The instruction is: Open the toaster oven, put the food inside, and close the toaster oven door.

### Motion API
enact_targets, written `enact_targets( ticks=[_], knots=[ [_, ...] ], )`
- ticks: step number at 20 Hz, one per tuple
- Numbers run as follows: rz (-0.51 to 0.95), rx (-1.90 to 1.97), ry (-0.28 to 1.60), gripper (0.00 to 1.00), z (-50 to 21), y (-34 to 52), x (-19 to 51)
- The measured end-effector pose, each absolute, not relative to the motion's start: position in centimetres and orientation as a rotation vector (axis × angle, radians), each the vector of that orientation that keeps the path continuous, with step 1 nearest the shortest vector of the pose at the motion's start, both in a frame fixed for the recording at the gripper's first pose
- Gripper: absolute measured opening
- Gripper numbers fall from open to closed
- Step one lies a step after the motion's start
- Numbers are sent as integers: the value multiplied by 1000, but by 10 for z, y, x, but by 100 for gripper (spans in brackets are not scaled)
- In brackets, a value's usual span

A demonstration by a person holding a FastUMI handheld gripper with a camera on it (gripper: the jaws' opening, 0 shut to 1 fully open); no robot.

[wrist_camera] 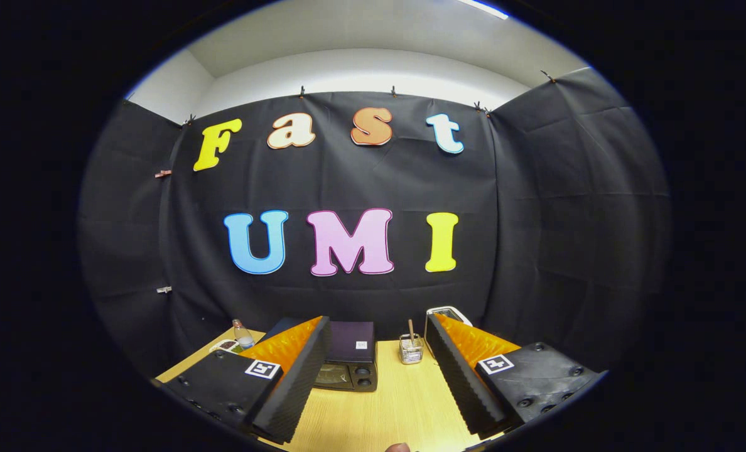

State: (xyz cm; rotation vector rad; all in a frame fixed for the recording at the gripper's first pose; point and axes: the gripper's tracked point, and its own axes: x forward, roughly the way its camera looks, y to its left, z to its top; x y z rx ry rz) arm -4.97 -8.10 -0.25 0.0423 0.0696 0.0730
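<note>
Pale wood-grain tabletop (379,402) beneath the gripper (379,383); its 2 ribbed black foam fingers (297,383) spread wide, holding nothing. Boxy black toaster oven (348,361) beyond them, door shut; wire-mesh holder (411,350) beside it.

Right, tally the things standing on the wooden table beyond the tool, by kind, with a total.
Toaster oven: 1
Clear bottle: 1
Wire basket with a stick in it: 1
White-rimmed object behind the far finger: 1, kind unclear
Total: 4

The tool is open, holding nothing.

Bottle (242,333), wire holder (411,349), table (385,408)
</note>
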Motion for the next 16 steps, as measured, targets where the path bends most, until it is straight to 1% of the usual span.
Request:
enact_targets(
  ticks=[16],
  knots=[
    [55,21,58,98,3,-87,-50]
  ],
)
